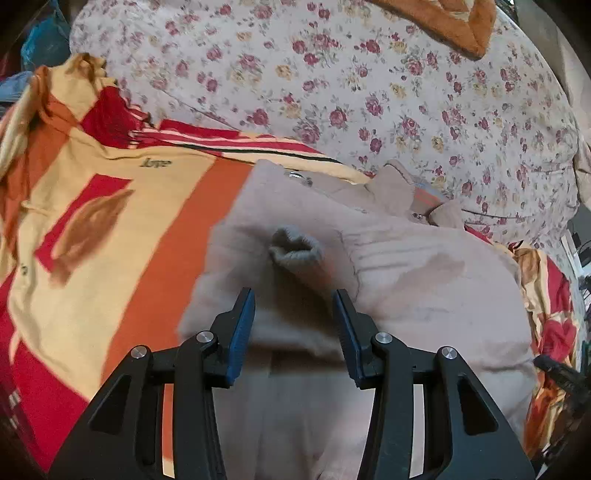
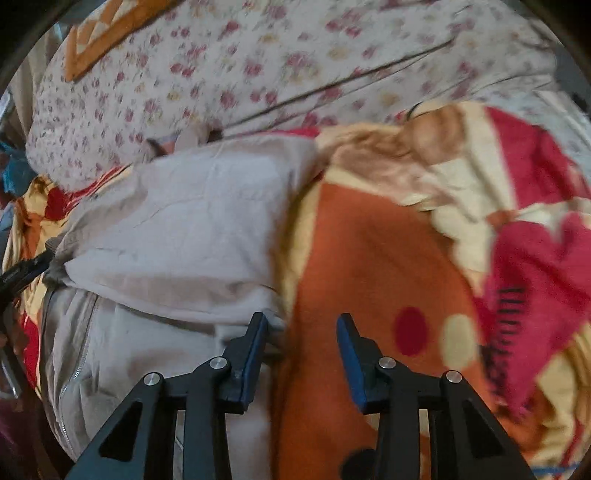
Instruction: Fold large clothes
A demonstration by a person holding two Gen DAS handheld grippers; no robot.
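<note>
The left gripper (image 1: 293, 295) has its blue-padded fingers (image 1: 242, 325) spread wide with nothing between them, poised just above the beige jacket (image 1: 424, 295). Straight ahead of the gap lies a ribbed sleeve cuff (image 1: 295, 249), resting on the folded body of the jacket. Farther up, the collar (image 1: 399, 188) with its zipper pull points toward the far side of the bed.

The right gripper (image 2: 301, 319) is likewise open and empty; its left finger (image 2: 255, 354) sits at the jacket's (image 2: 192, 229) right-hand edge, though whether it touches the cloth I cannot tell, while the other finger is over the blanket (image 2: 369, 251). The jacket's zipper (image 2: 74, 369) runs down the lower left of that view.

The jacket lies partly folded on a fleece blanket (image 1: 110, 221) patterned in orange, cream and red, spread over the bed. Beyond it is a floral sheet (image 1: 369, 92), and at the far edge an orange-brown pillow (image 1: 450, 22).
</note>
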